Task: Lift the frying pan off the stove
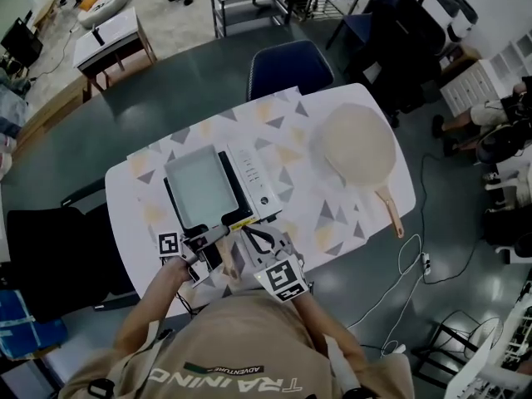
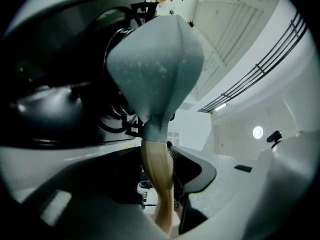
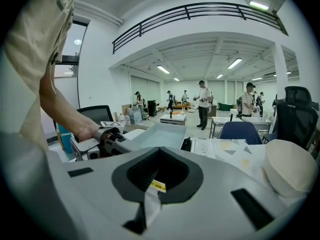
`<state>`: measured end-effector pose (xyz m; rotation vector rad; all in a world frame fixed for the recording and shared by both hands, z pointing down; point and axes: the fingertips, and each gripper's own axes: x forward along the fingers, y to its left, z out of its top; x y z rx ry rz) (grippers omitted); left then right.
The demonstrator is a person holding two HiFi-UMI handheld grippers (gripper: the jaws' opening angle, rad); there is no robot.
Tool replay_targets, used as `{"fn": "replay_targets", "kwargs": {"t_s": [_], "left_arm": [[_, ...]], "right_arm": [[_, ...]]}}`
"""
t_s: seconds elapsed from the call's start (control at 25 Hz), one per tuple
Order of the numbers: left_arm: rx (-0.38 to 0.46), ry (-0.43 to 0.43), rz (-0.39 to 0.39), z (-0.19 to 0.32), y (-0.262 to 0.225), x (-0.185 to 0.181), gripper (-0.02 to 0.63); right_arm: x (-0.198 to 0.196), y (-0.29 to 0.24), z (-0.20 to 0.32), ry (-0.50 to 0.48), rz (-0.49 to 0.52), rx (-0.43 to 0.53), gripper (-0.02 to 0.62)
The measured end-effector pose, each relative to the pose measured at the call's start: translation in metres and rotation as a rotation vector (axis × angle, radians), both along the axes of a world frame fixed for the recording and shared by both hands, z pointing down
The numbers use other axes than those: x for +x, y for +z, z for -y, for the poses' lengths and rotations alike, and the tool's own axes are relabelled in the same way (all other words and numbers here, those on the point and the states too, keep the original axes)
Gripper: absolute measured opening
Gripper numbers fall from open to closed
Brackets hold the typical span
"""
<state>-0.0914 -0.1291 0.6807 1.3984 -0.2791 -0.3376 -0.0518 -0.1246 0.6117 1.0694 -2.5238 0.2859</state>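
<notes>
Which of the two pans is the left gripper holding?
The square grey pan over the stove: its wooden handle sits between the jaws of the left gripper. The round cream pan lies apart to the right, untouched.

L gripper (image 1: 214,239), forearm bare and elbow bent, jaws clamped on frying pan handle (image 2: 157,176). R gripper (image 1: 263,241) just beside it, jaws together, nothing btwn them.

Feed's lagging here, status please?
Left hand-held gripper shut on frying pan handle. Right hand-held gripper shut, empty. Pan over stove; nothing blocking.
</notes>
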Motion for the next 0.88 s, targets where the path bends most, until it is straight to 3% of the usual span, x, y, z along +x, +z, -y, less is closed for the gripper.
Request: {"fn": "replay_targets", "kwargs": {"t_s": [0.2, 0.56, 0.6, 0.68, 0.88], "left_arm": [[-0.009, 0.023, -0.058, -0.002, -0.008, 0.027, 0.153], [-0.02, 0.013, -0.068, 0.006, -0.008, 0.042, 0.153], [-0.024, 0.011, -0.068, 0.006, -0.009, 0.042, 0.147], [-0.026, 0.005, -0.053, 0.006, -0.007, 0.04, 0.072], [-0.012, -0.003, -0.044, 0.007, -0.006, 0.039, 0.056]], "right_arm": [[0.002, -0.004, 0.008, -0.024, 0.012, 0.007, 0.003], [0.021, 0.001, 0.008, -0.056, 0.009, -0.012, 0.003], [0.023, 0.002, 0.008, -0.059, 0.01, -0.015, 0.003], [0.025, 0.002, 0.009, -0.066, 0.012, -0.017, 0.003], [0.026, 0.0, 0.013, -0.08, 0.024, -0.016, 0.003]]}}
